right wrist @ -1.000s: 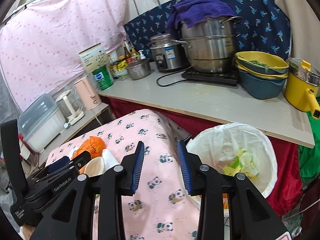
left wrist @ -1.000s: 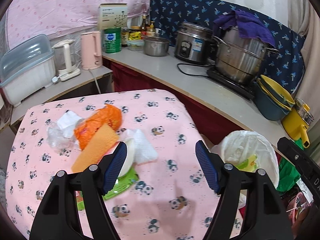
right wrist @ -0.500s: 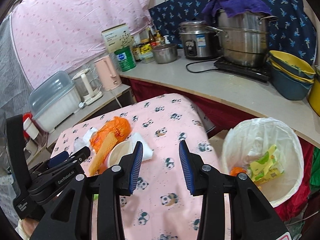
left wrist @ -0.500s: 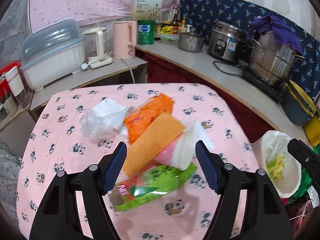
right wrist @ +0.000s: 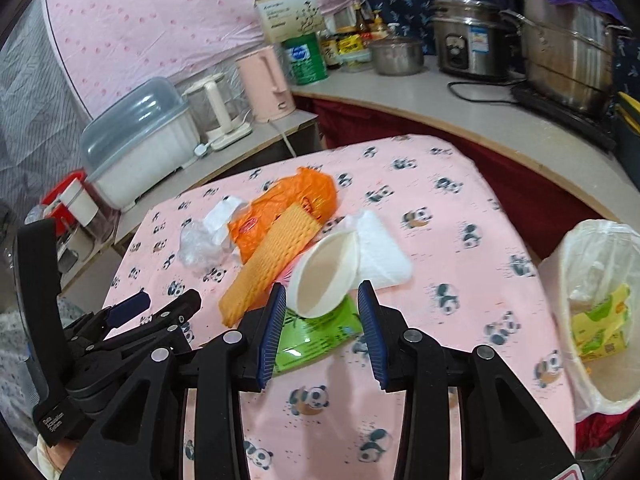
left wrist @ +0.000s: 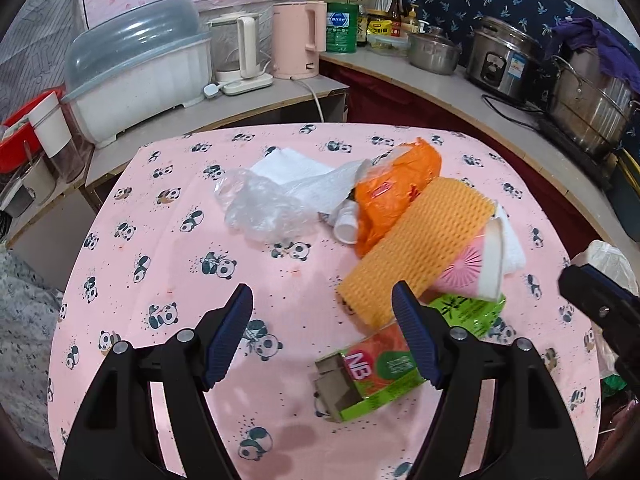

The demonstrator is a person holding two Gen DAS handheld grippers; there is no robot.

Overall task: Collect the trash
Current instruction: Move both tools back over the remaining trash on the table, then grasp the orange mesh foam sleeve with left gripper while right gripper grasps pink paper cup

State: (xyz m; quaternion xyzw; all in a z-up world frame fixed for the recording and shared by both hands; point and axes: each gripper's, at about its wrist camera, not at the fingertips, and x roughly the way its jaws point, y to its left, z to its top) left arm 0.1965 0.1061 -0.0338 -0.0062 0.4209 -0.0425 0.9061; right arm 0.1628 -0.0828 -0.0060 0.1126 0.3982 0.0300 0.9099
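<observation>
Trash lies piled on the pink panda tablecloth (left wrist: pixel 168 264): an orange plastic bag (left wrist: pixel 396 188), an orange foam net (left wrist: pixel 420 240), a pink paper cup (left wrist: pixel 476 268) on its side, a green carton (left wrist: pixel 372 372), clear plastic wrap (left wrist: pixel 260 208) and white tissue (left wrist: pixel 296 172). My left gripper (left wrist: pixel 322 340) is open and empty above the cloth, left of the carton. My right gripper (right wrist: pixel 322 332) is open and empty, just before the cup (right wrist: pixel 324 276) and carton (right wrist: pixel 316 336). The bin with a white liner (right wrist: pixel 600 300) stands at the table's right edge.
A counter (left wrist: pixel 460 92) behind and to the right holds kettles (left wrist: pixel 296 40), a rice cooker (left wrist: pixel 504 64), a steel pot (left wrist: pixel 592 108) and jars. A covered dish rack (left wrist: pixel 140 76) stands at the back left. A folded white pad (right wrist: pixel 380 252) lies beside the cup.
Both grippers have swung left from the bin towards the trash pile. The left one now looks down on the cloth left of the carton; the right one faces the cup.
</observation>
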